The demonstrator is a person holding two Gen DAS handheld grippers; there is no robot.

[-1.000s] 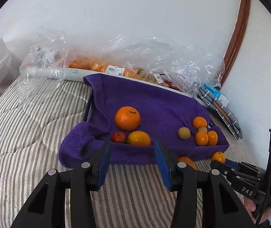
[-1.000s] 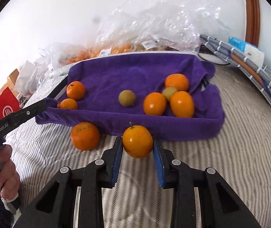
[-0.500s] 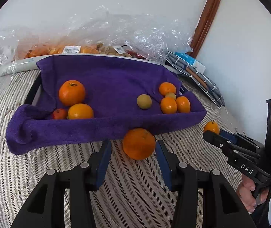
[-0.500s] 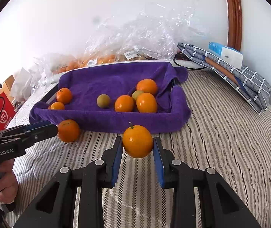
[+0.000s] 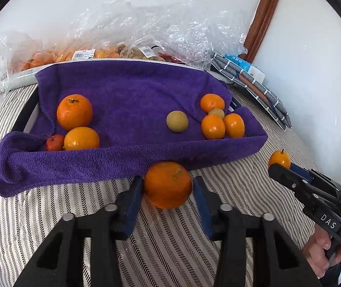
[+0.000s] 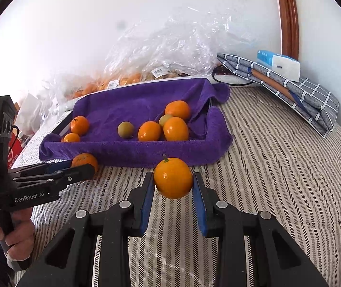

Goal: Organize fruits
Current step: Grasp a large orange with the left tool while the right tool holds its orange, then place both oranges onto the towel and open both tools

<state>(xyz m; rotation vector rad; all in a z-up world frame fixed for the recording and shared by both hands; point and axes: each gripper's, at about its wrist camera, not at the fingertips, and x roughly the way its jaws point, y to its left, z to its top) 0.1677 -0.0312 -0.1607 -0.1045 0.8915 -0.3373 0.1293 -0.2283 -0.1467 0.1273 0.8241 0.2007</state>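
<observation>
A tray lined with a purple towel (image 5: 132, 91) holds several oranges, a yellow-green fruit (image 5: 177, 121) and a small red fruit (image 5: 54, 142). It also shows in the right wrist view (image 6: 146, 100). My left gripper (image 5: 168, 191) is open, its jaws on either side of a large orange (image 5: 167, 184) that rests on the striped bed just in front of the tray; a gap shows at the right jaw. My right gripper (image 6: 173, 186) is shut on a stemmed orange (image 6: 173, 178) and holds it above the bed, in front of the tray.
Clear plastic bags of fruit (image 5: 113, 47) lie behind the tray against the white wall. A folded checked cloth (image 6: 287, 88) with a tissue pack (image 6: 278, 63) lies at the back right. A red bag (image 6: 14, 150) stands at far left. The striped bedcover (image 6: 278, 167) extends right.
My left gripper has moved forward and right until the large orange sits between its jaws. My right gripper has drawn back from the tray, still holding the stemmed orange.
</observation>
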